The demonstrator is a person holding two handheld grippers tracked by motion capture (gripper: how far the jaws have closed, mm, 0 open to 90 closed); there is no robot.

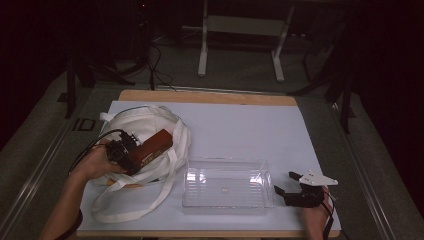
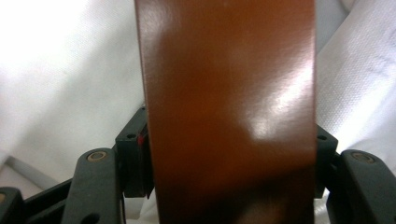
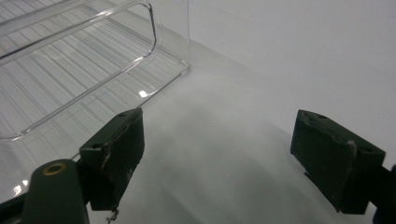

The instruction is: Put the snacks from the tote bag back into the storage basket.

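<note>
A glossy brown box [image 1: 155,145] hangs over a white cloth tote bag [image 1: 140,125] at the table's left, clamped by my left gripper [image 1: 131,154]. Up close, the brown box [image 2: 229,112] is squeezed between the two black jaws of the left gripper [image 2: 231,154], with white bag cloth [image 2: 60,79] behind it. A clear plastic tray [image 1: 227,182] lies in the middle front of the table. My right gripper [image 1: 286,184] rests just right of it, open and holding nothing. The right gripper [image 3: 217,154] has its jaws wide apart beside the tray's corner [image 3: 154,46].
A white sheet [image 1: 240,130] covers the wooden table. The bag's long straps [image 1: 130,212] trail toward the front edge. A metal stand [image 1: 240,30] and dark legs stand on the floor beyond the table.
</note>
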